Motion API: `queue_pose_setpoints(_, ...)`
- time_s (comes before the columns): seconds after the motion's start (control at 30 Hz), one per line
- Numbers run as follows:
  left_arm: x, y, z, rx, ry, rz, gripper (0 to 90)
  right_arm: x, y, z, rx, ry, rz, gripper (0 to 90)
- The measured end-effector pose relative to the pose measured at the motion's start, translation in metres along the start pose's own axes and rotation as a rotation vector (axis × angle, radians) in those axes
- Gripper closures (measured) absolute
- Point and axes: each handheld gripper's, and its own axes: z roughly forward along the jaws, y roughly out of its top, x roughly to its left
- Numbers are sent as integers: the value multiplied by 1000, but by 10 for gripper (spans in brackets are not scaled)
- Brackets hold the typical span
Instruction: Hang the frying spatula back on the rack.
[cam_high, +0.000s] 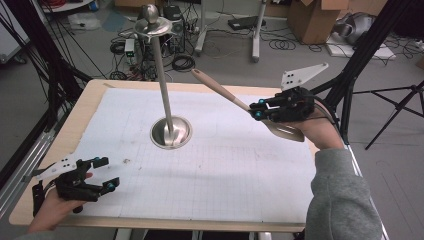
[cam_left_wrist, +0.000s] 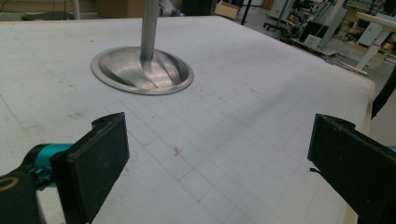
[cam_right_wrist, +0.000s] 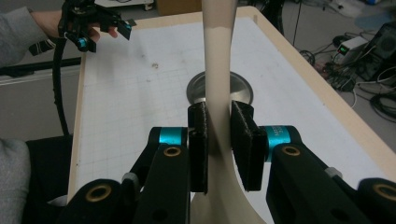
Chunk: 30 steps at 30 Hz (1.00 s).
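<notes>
Held above the right side of the tabletop (cam_high: 60, 145) by the right claw (cam_right_wrist: 218, 140), pinched on the neck of a beige spatula (cam_high: 235, 97) just above its slotted blade, handle aiming far-left toward the steel stand (cam_high: 162, 75). Probably light, stiff and smooth: best gripped at the neck, though liable to pivot. Left claw (cam_left_wrist: 219, 158) spread, holding nothing, near left.

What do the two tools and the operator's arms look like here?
Both tools are black. The left tool and right tool have teal collars behind flat black rectangular pads and brass-coloured pivot rivets. Each carries a pale grey three-cornered plate with small holes. A black cable trails from the left one. The right arm wears a grey sleeve.
</notes>
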Motion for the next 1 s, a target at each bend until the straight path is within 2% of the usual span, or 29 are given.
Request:
queue_pose_setpoints(0.17,0,0,-1,-2,1,1,59,-1,10,-4,-7,-3,3,774)
queue_pose_setpoints(0.47,-1,-1,-2,-3,-1,-1,59,0,27,-7,9,-3,-21,774)
queue_pose_setpoints(0.67,0,-1,-4,-7,2,-5,59,-2,36,-10,-11,-17,-32,774)
queue_pose_setpoints(1.0,-1,-3,-5,-3,5,-7,59,-5,47,-11,-25,-38,-15,773)
